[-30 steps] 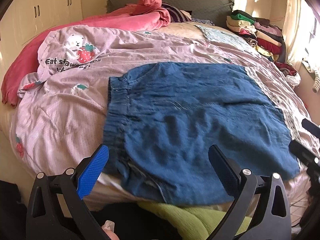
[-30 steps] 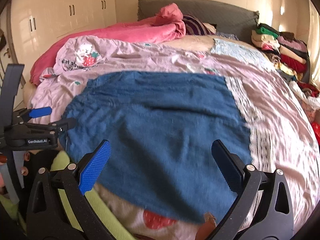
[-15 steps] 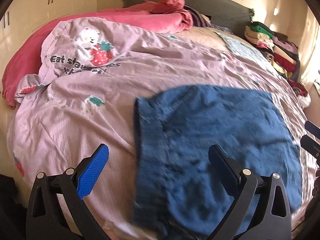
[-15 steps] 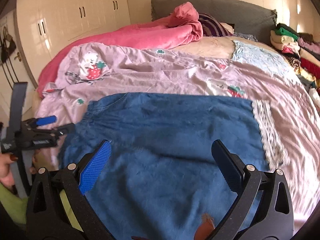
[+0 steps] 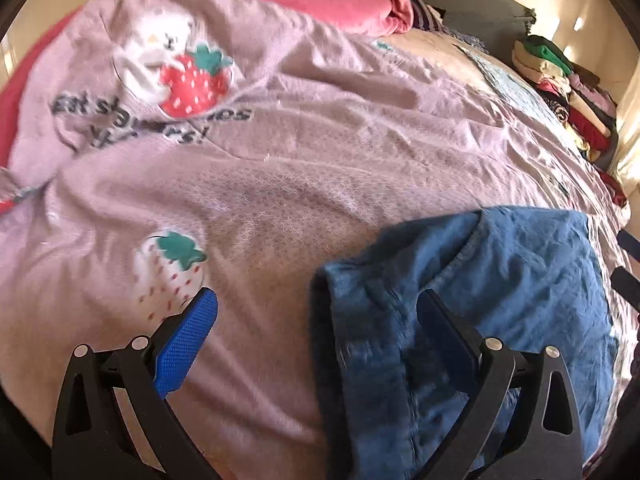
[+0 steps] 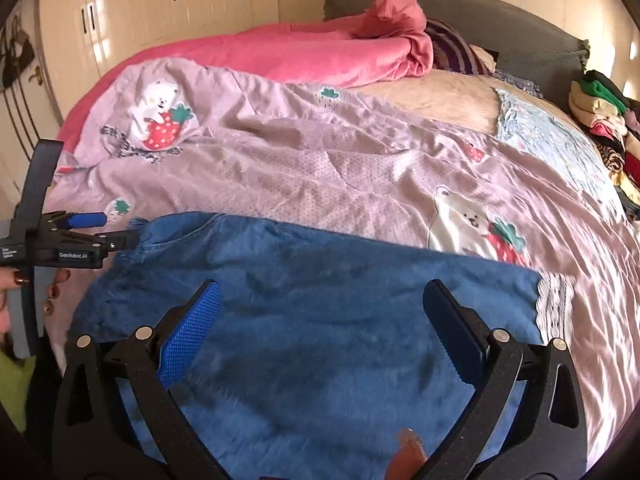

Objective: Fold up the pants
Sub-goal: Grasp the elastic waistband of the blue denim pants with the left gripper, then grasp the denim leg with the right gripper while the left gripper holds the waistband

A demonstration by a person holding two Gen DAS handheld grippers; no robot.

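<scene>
Both cameras have swung left; blue denim pants [image 6: 312, 320] lie flat at the near edge of the lilac strawberry-print bedcover [image 5: 280, 168]. Left gripper [image 5: 316, 320] and right gripper [image 6: 320, 312] gape wide, released. Crumpled pink blanket [image 6: 304, 52] far, cream wardrobes [image 6: 160, 4] left.

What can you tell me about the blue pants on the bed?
The blue pants look like soft denim, wrinkled, lying spread flat on the lilac strawberry bedcover. A gathered waistband with stitched seams sits at their left end. The left gripper, seen from the side, reaches that waistband corner. The right gripper hovers open above the middle, gripping nothing.
</scene>
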